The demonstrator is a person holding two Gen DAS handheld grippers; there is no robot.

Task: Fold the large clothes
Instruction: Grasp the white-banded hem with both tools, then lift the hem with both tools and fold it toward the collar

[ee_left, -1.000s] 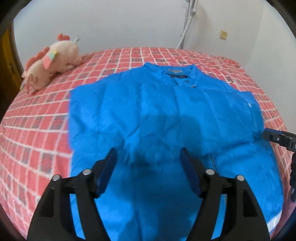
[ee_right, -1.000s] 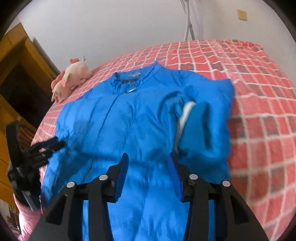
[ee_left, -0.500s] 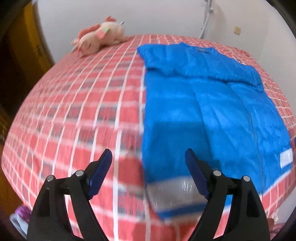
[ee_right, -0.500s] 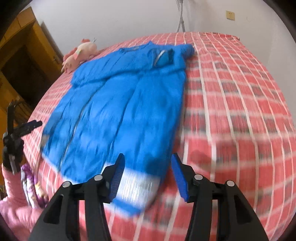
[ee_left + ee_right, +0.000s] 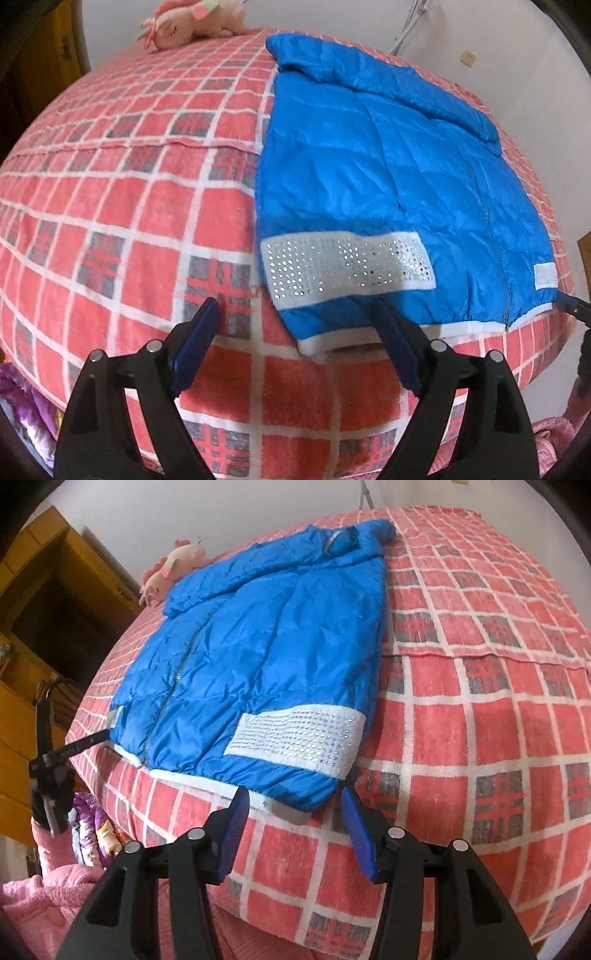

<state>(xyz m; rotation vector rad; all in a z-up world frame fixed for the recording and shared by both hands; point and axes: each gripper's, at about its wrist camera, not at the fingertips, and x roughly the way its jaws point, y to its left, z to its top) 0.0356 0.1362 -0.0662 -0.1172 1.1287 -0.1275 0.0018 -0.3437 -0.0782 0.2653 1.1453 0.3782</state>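
Note:
A blue puffer jacket (image 5: 369, 177) (image 5: 258, 638) lies flat on the red checked bed cover (image 5: 129, 184) (image 5: 480, 738), sleeves folded across its top and hem toward me. A white studded band (image 5: 347, 266) (image 5: 295, 738) runs above the hem. My left gripper (image 5: 295, 306) hangs over the hem's left corner, its jaws opening; the corner lies between them, unpressed. My right gripper (image 5: 294, 794) stands open over the hem's right corner, which sits loose between its blue pads. Each gripper also shows at the other view's edge: the left gripper (image 5: 85, 744) and the right gripper (image 5: 572, 308).
A pink plush toy (image 5: 192, 22) (image 5: 173, 565) lies at the bed's far side. A wooden cabinet (image 5: 37, 609) stands left of the bed. A person's pink sleeve (image 5: 48, 886) and purple cloth (image 5: 22, 398) lie below the near bed edge. White walls stand behind.
Both grippers have drawn back from over the jacket's body to its hem at the near bed edge, the left to the left corner and the right to the right corner. Both jaws stand wider.

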